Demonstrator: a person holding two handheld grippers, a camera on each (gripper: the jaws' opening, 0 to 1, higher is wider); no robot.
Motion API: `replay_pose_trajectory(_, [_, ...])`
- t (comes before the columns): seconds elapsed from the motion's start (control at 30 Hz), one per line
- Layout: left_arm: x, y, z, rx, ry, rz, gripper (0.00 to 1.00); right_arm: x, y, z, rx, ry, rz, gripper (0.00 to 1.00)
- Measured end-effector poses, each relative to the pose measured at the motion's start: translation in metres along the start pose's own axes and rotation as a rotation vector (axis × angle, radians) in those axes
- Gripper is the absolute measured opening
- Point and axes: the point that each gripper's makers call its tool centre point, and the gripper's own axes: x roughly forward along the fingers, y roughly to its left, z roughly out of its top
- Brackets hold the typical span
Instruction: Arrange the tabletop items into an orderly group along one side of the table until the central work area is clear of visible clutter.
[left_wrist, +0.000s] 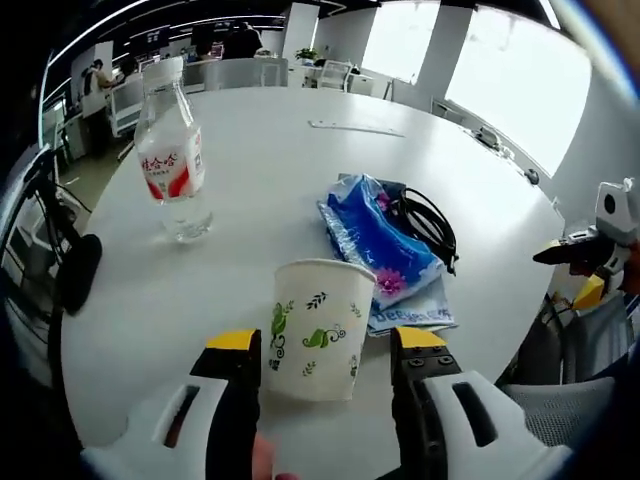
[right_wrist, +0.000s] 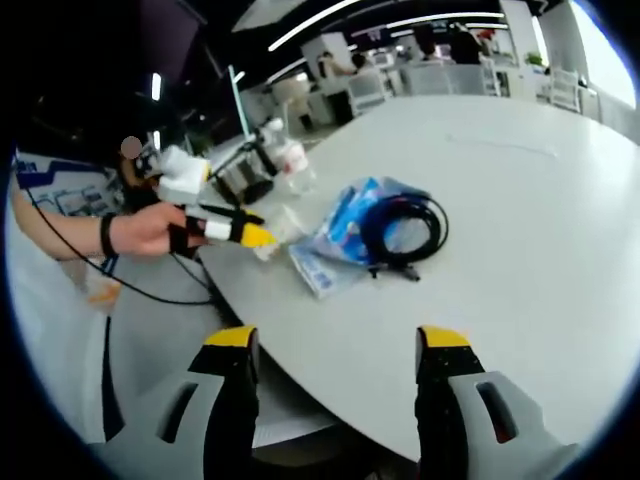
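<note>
The left gripper (left_wrist: 325, 350) stands wide open around the paper cup (left_wrist: 318, 328) at the table's (left_wrist: 270, 180) near edge, seemingly about to close and carry it toward the bottle (left_wrist: 172, 160) and blue packet (left_wrist: 378, 240), while the right gripper (right_wrist: 335, 345) hangs open and empty.

1 paper cup (left_wrist: 316, 327) | 1 water bottle (left_wrist: 170, 160) | 1 blue packet (left_wrist: 378, 238) | 1 black cable (left_wrist: 428, 222)

Open-plan office. Bright windows (left_wrist: 505, 75) along far wall, ceiling strip lights (right_wrist: 300, 25), desks and office chairs (left_wrist: 335, 73) behind the white table (left_wrist: 290, 160).
</note>
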Motion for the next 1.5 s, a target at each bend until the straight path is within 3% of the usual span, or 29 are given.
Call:
replay_pose_trajectory(0.47, [0.013,0.003,-0.006,0.000,0.047,-0.052,0.52,-0.003,0.001,-0.001,0.002,0.001,-0.008,0.62])
replay_pose_trajectory(0.77, [0.013,0.008,-0.007,-0.030,0.032,-0.071,0.41,-0.002,0.002,-0.003,0.001,0.008,-0.006,0.62])
replay_pose_trajectory(1.2, [-0.012,0.014,-0.018,-0.024,-0.010,-0.049,0.39,0.005,0.006,0.001,-0.014,0.015,0.017,0.62])
replay_pose_trajectory(1.5, [-0.027,-0.001,-0.020,0.005,-0.029,-0.064,0.39,0.011,0.017,0.005,-0.036,0.022,0.056,0.60])
